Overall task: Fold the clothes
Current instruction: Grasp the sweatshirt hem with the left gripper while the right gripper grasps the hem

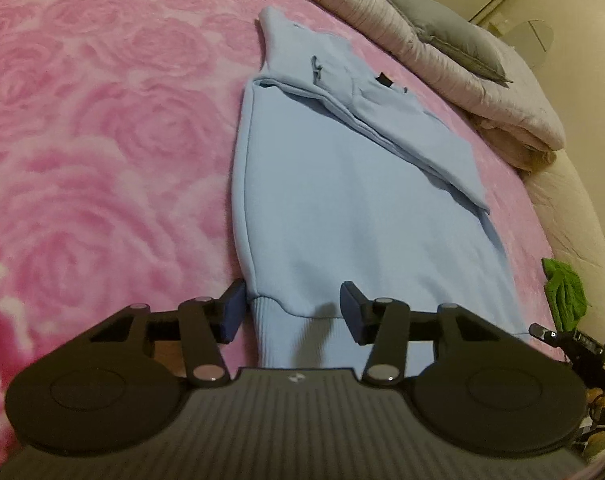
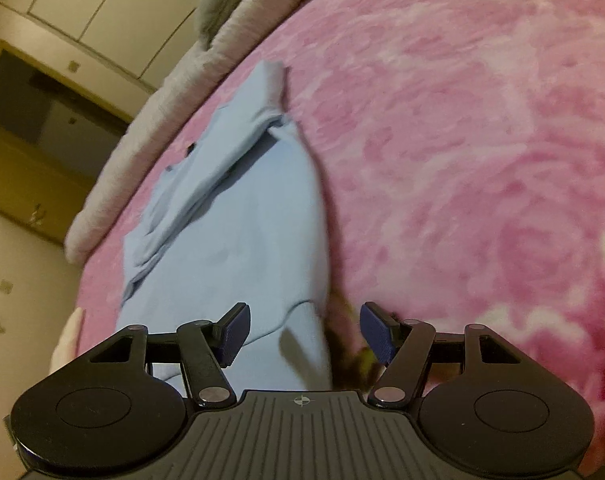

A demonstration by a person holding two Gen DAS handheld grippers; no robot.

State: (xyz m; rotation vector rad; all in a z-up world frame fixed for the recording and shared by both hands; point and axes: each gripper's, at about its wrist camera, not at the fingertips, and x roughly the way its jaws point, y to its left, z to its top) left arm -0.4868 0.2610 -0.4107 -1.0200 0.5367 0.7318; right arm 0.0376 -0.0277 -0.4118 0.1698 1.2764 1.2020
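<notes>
**Both grippers poised at the sweatshirt's hem**

The left gripper (image 1: 293, 312) stands with jaws apart, straddling the ribbed hem (image 1: 286, 332) of the light blue sweatshirt (image 1: 342, 208) at the lower centre of its frame. The right gripper (image 2: 302, 330), jaws likewise apart, hovers over the hem's other corner; that view is blurred.

The sweatshirt lies lengthwise on the pink rose blanket (image 1: 102, 140), narrowed, with a sleeve (image 1: 402, 120) folded diagonally across its upper right. I judge the side folds made and a crosswise fold from the hem toward the collar in hand; that calls for closing on both hem corners evenly.

Open blanket fills the left wrist view's left side. The rolled quilt (image 1: 482, 92) crowds its upper right.
</notes>
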